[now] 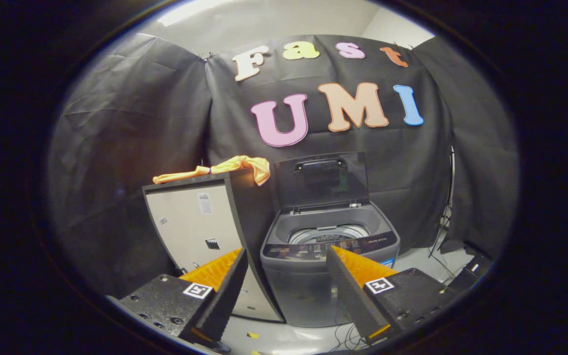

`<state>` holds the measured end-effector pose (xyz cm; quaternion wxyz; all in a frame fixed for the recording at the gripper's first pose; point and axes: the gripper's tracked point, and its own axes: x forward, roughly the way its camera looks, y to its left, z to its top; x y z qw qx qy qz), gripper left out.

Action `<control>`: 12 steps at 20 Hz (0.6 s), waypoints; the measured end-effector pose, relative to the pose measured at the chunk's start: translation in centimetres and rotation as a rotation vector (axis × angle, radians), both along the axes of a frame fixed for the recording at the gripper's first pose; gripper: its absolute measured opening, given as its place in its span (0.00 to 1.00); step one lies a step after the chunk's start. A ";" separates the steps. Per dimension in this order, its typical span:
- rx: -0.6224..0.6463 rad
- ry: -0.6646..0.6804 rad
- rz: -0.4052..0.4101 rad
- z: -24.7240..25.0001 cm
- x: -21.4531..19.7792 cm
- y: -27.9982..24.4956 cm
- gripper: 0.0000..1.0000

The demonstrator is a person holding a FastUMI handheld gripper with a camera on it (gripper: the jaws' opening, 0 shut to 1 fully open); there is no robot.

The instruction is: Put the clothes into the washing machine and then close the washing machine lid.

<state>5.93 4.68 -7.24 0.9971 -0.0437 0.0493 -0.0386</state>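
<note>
The wide-open, empty gripper [286,256] faces the grey top-loading washing machine [328,276], lid [321,180] raised, with orange clothes [234,167] beyond on a dark cabinet [200,222]

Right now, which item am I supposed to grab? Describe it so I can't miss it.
Find the open-lidded washing machine beyond the open, empty fingers. Beside it stands a taller cabinet. The orange cloth lies draped across its top, the only soft, bright thing there.

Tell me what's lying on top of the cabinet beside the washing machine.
An orange garment is draped across the cabinet top, one end hanging over the edge nearest the washing machine. The open gripper holds nothing.
</note>
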 end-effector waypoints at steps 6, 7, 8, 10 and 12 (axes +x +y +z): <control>-0.021 -0.034 -0.067 2.0 5.0 3.4 0.97; -0.039 -0.040 -0.072 2.5 5.8 4.1 0.97; -0.060 -0.045 -0.069 2.9 6.8 5.3 0.97; -0.098 -0.063 -0.037 4.3 9.1 8.3 0.97; -0.131 -0.078 -0.014 6.0 11.4 11.2 0.97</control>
